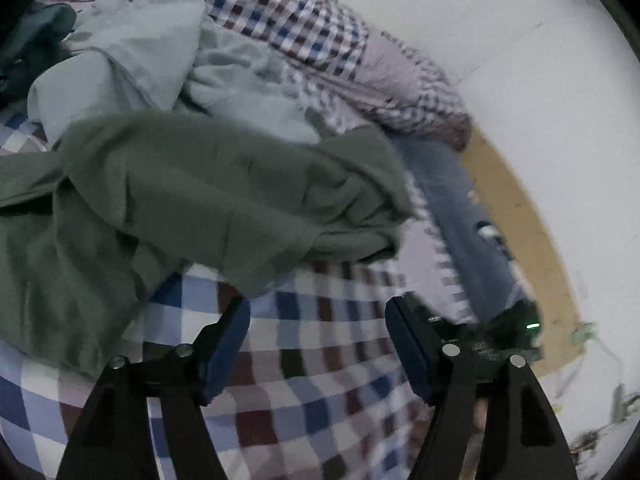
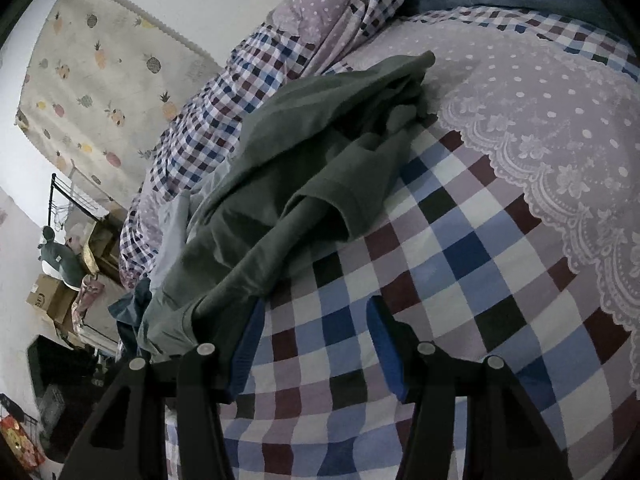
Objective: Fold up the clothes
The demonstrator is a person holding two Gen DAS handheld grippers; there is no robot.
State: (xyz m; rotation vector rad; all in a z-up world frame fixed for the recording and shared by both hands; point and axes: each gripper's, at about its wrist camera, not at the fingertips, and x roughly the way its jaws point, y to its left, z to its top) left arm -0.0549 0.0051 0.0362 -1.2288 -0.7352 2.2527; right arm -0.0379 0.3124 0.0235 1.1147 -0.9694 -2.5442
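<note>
A crumpled dark green garment (image 1: 180, 200) lies on the checked bedsheet (image 1: 320, 368), spread from the left edge to the middle of the left wrist view. My left gripper (image 1: 318, 312) hangs open just below its lower edge, nothing between the blue pads. A pale blue-grey garment (image 1: 132, 60) is bunched behind the green one. In the right wrist view the same green garment (image 2: 304, 184) runs diagonally up the bed, and its near end drapes against the left finger of my right gripper (image 2: 316, 312), which stands open over bare checked sheet (image 2: 460, 264).
A checked quilt (image 1: 288, 20) is heaped along the back wall. A person's jeans-clad legs (image 1: 464, 216) stand beside the bed at right. A lace-edged dotted panel (image 2: 560, 120) covers the bed's far right. Cardboard boxes (image 2: 52, 296) and clutter sit on the floor at left.
</note>
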